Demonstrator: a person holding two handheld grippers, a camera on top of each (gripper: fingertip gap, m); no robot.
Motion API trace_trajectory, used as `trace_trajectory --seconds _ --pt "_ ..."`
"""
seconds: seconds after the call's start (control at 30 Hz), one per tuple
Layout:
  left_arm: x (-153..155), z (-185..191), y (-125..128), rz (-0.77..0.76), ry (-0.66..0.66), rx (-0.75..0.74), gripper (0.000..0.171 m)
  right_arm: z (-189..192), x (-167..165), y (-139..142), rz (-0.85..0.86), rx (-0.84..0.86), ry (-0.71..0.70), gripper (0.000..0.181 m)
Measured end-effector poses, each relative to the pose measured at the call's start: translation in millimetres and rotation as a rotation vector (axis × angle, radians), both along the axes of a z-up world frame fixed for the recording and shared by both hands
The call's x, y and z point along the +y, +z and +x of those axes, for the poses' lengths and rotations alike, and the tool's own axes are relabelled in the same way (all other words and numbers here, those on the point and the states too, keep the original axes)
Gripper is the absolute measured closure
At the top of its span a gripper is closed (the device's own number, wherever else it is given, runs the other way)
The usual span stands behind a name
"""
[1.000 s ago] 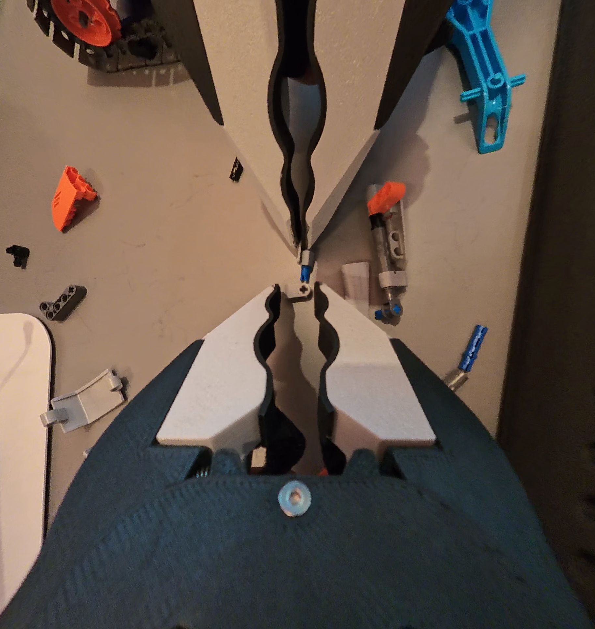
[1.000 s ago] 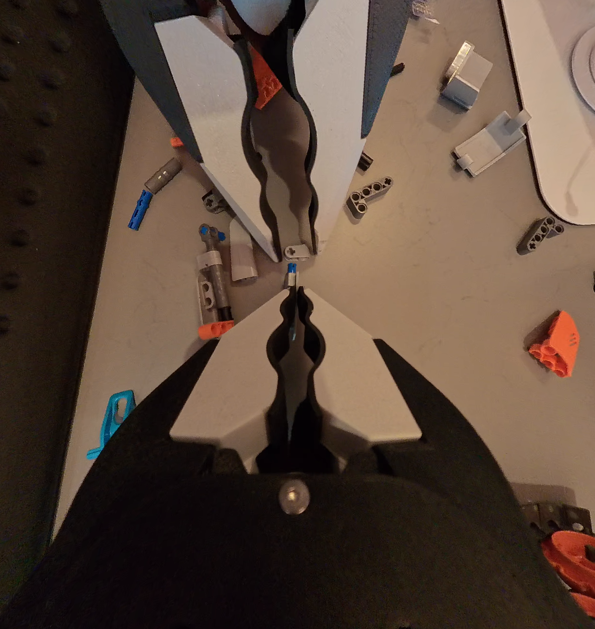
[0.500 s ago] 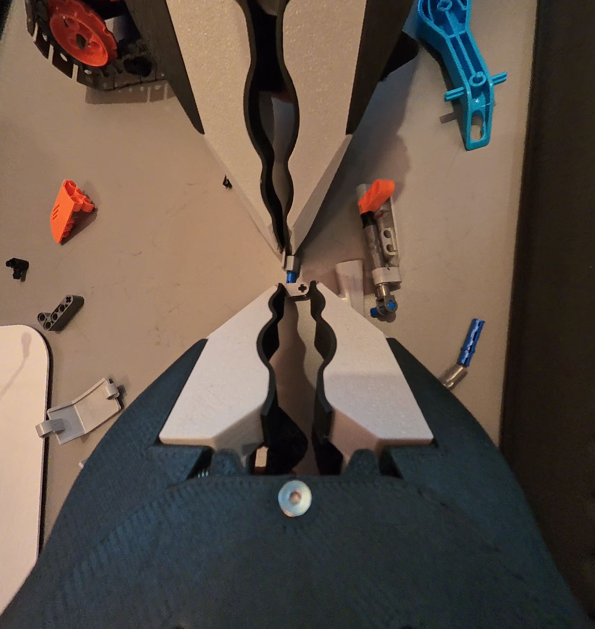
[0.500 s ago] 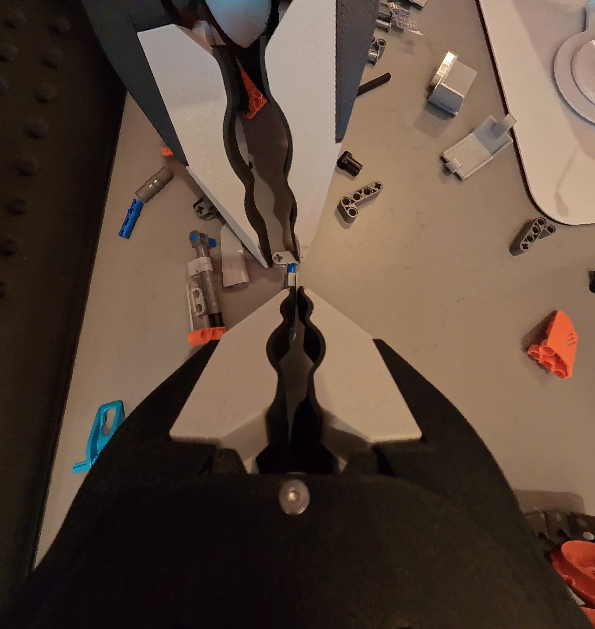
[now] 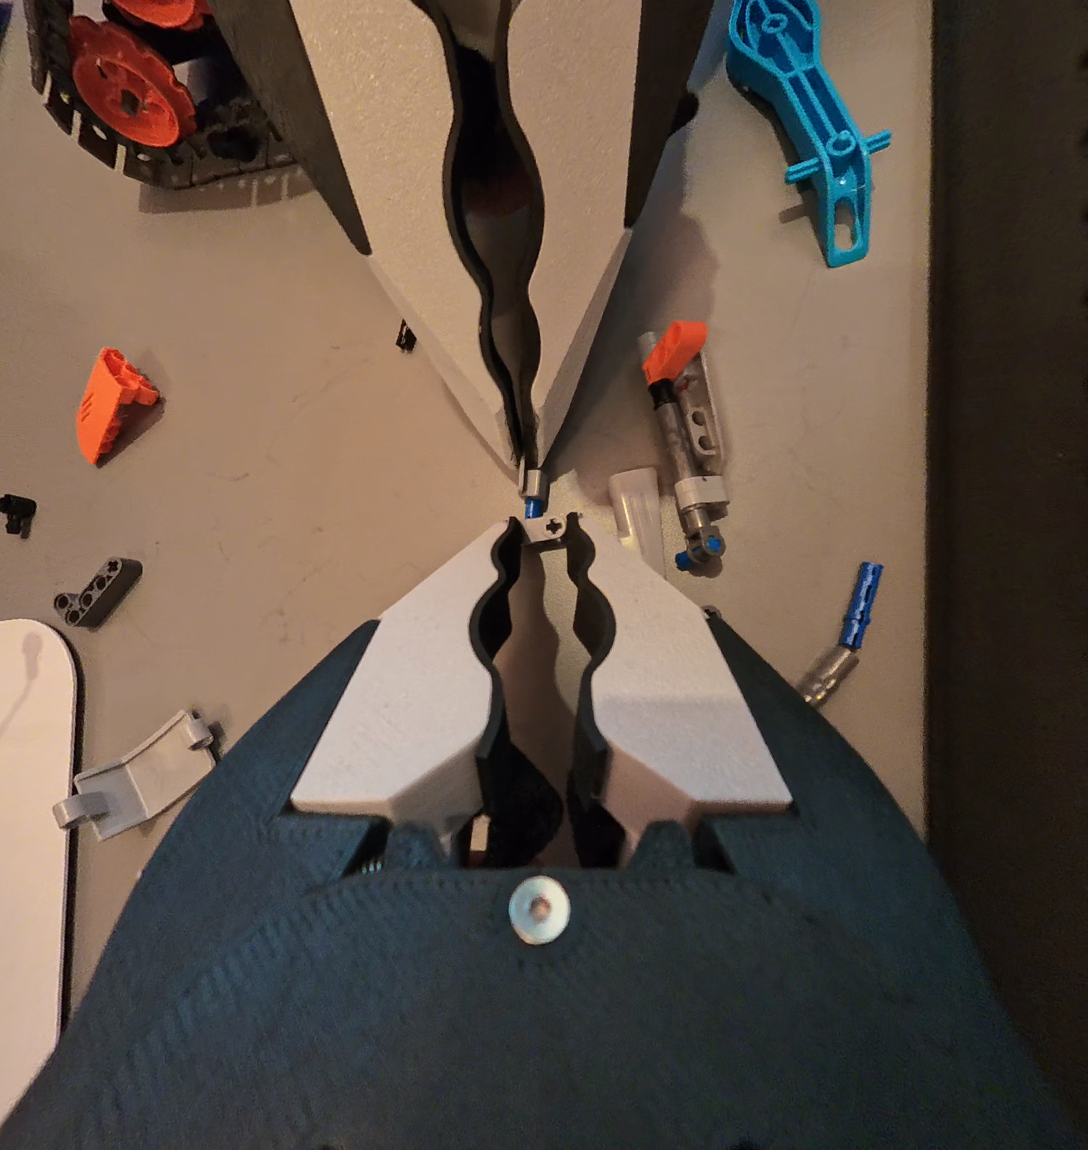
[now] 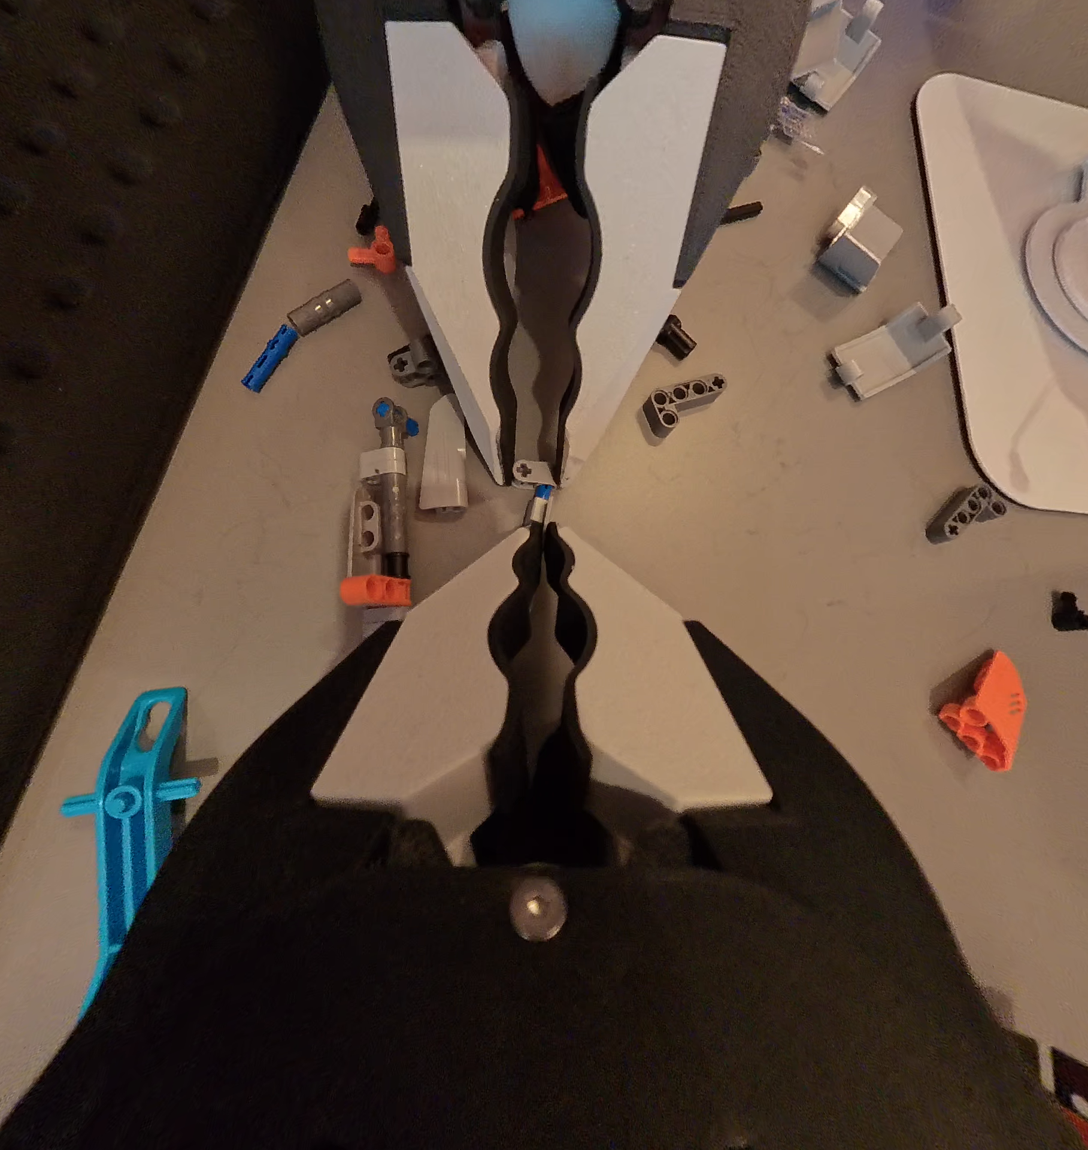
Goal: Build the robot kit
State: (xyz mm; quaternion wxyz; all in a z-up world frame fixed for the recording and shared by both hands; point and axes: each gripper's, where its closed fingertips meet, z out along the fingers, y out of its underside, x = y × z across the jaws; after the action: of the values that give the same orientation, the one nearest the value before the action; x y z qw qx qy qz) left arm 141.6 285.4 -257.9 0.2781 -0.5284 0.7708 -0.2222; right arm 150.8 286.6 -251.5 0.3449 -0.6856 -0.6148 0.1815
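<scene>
My left gripper point(image 5: 546, 534) is shut on a small light grey connector point(image 5: 550, 530) with a cross hole, held crosswise between its tips. My right gripper point(image 6: 541, 528) is shut on a short pin with a grey sleeve and blue tip point(image 6: 539, 505). The two grippers face each other tip to tip above the table. The pin's blue end point(image 5: 534, 505) touches the connector's end. The connector also shows in the right wrist view point(image 6: 530, 471). In the left wrist view the right gripper point(image 5: 527, 463) comes in from the top; in the right wrist view the left gripper point(image 6: 532, 476) does.
Loose parts lie around: a grey cylinder with an orange end point(image 5: 685, 429), a white curved piece point(image 5: 637, 510), a turquoise arm point(image 5: 809, 124), an orange wedge point(image 5: 109, 411), a dark grey angled beam point(image 5: 96, 591), a tracked orange wheel point(image 5: 130, 99). A white tray point(image 5: 12, 778) is left; a dark mat point(image 5: 1026, 560) right.
The two grippers stayed tip to tip and drifted slightly together. The pin's blue tip closed the small gap to the connector and stays against it.
</scene>
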Motion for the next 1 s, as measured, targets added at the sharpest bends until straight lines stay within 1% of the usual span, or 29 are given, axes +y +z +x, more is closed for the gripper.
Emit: trace_trajectory --seconds 0.17,0.23,0.37,0.47,0.53,0.57,0.63,0.7,0.8,0.83,0.87,1.0 --pt "-6 -1 0 -0.057 -0.034 -0.001 0.157 -4 0 0 0.037 -0.016 0.039 0.181" --pt "-7 -1 -1 -0.040 -0.049 0.004 0.157 -7 -1 0 0.042 -0.025 0.060 0.181" --pt "-7 -2 -1 -0.050 -0.045 0.003 0.157 -9 -1 0 0.036 -0.024 0.052 0.181" --pt "-5 -1 1 -0.005 -0.029 -0.006 0.157 -7 -1 0 0.035 -0.025 0.035 0.181" --pt "-4 -1 4 0.053 -0.026 -0.024 0.157 -6 1 3 0.015 -0.004 0.005 0.181" --pt "0 0 9 0.105 -0.021 -0.044 0.158 -5 3 6 0.010 0.004 -0.018 0.181" --pt "12 0 20 0.235 -0.007 -0.091 0.158 3 12 17 0.042 0.022 -0.073 0.181" --pt "19 1 30 0.403 -0.017 -0.130 0.158 8 14 33 0.057 0.073 -0.097 0.179" --pt "22 3 43 0.579 -0.027 -0.177 0.157 10 16 42 0.136 0.050 -0.113 0.173" --pt "23 3 47 0.632 -0.029 -0.185 0.158 9 17 43 0.163 0.038 -0.115 0.168" --pt "24 3 51 0.669 -0.034 -0.200 0.158 8 18 44 0.197 0.020 -0.122 0.165" --pt "22 4 63 0.703 -0.035 -0.250 0.158 8 28 57 0.349 -0.018 -0.161 0.166"
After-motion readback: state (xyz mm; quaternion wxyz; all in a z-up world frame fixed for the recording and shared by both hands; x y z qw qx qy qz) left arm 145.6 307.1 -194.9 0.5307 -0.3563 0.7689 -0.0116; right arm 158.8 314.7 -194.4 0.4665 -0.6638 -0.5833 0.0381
